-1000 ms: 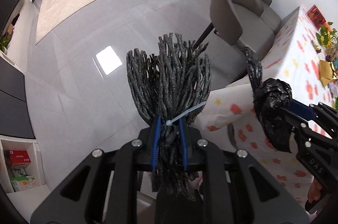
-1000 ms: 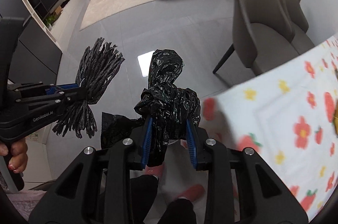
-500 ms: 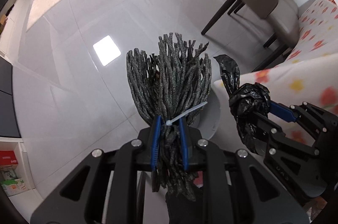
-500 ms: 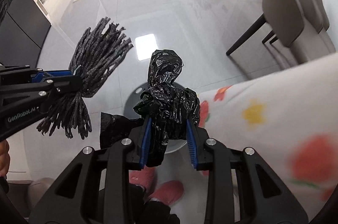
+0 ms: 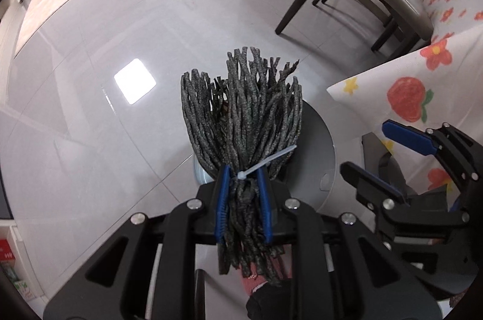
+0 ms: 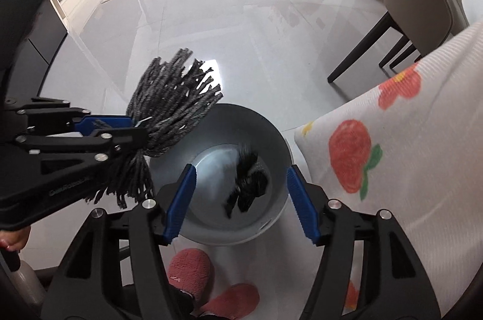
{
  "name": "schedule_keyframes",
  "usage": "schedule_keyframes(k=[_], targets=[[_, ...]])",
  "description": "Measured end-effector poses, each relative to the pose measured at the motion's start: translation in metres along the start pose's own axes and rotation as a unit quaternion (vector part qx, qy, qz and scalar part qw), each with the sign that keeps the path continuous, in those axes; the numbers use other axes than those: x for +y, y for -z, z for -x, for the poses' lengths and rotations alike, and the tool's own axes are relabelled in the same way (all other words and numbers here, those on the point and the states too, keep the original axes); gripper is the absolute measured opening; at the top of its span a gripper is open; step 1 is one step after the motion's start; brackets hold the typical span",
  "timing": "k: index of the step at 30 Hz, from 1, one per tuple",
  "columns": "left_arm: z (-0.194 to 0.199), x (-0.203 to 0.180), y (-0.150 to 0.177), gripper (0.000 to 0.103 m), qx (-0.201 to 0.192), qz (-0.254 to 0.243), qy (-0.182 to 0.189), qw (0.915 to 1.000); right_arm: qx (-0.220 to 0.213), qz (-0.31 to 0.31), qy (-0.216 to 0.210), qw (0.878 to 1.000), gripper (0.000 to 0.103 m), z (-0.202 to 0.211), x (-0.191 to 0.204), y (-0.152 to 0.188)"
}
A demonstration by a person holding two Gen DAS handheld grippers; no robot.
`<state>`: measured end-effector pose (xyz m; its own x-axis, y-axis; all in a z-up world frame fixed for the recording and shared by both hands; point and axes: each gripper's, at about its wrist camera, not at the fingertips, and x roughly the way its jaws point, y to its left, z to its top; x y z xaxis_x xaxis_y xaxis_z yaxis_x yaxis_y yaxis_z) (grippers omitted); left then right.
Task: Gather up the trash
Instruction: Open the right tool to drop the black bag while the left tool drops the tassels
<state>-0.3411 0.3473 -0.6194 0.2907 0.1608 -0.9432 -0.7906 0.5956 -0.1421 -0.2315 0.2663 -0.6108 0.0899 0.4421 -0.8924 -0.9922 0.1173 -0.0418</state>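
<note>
My left gripper point(image 5: 243, 178) is shut on a bundle of dark grey cords point(image 5: 241, 120) tied with a white zip tie. Its jaws are just starting to open, and the pads still press the bundle. It hangs over the left rim of a round grey bin point(image 6: 271, 132) on the floor. My right gripper point(image 6: 240, 172) is above the bin with its jaws opening wide and nothing between them. A crumpled black plastic bag point(image 6: 249, 184), blurred, is down inside the bin. In the left wrist view the right gripper point(image 5: 389, 151) stands open beside the bin point(image 5: 320, 145).
A flowered tablecloth point(image 6: 392, 157) hangs close to the bin's right side. Dark chair legs point(image 6: 362, 54) stand beyond it. The person's pink slippers point(image 6: 190, 265) are just in front of the bin. Glossy grey floor tiles point(image 6: 211, 18) stretch away to the left and ahead.
Both grippers have sunk toward the floor and now hang over the bin. The right gripper has opened and let go of the black bag, which has dropped into the bin.
</note>
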Motion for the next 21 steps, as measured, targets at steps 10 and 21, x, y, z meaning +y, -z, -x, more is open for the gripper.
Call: schedule_keyframes(k=[10,21], targets=[[-0.012,-0.009,-0.002,0.076,-0.009,-0.003,-0.001,1.0,-0.004,0.002,0.018,1.0,0.061,0.017,-0.004,0.009],[-0.001,-0.015,-0.002,0.076,-0.019,-0.014,-0.032,0.9992,-0.018,-0.008,0.014,1.0,0.061,0.03,-0.019,0.006]])
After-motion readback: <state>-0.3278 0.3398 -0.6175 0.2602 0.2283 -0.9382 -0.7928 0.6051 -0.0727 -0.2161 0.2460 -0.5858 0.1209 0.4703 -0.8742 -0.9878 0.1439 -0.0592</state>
